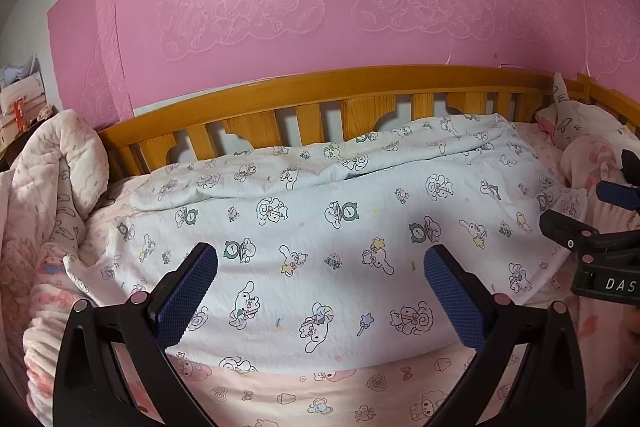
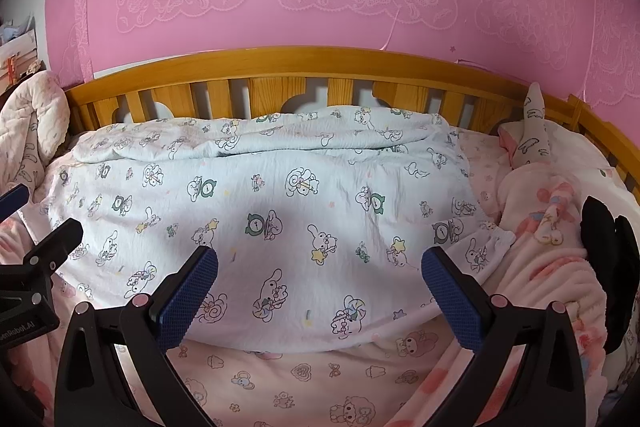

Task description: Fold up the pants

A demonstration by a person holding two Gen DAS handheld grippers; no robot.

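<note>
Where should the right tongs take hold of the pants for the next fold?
Probably at the cuff sticking out at the pants' right end. It lies flat on the pink sheet as a free edge, so the open right tongs could come in low from the right and pinch it, then carry it leftward.

Right claw (image 1: 612, 203) reads "DAS"; left claw (image 2: 24, 215) "enRobot.AI".

one pants (image 1: 320, 227), two grippers: left (image 1: 320, 291), right (image 2: 320, 291), four blue pads (image 1: 188, 295). one sheet (image 2: 304, 383), one wooden rail (image 2: 280, 61), one quilt (image 1: 60, 163), one pillow (image 2: 536, 131).
</note>
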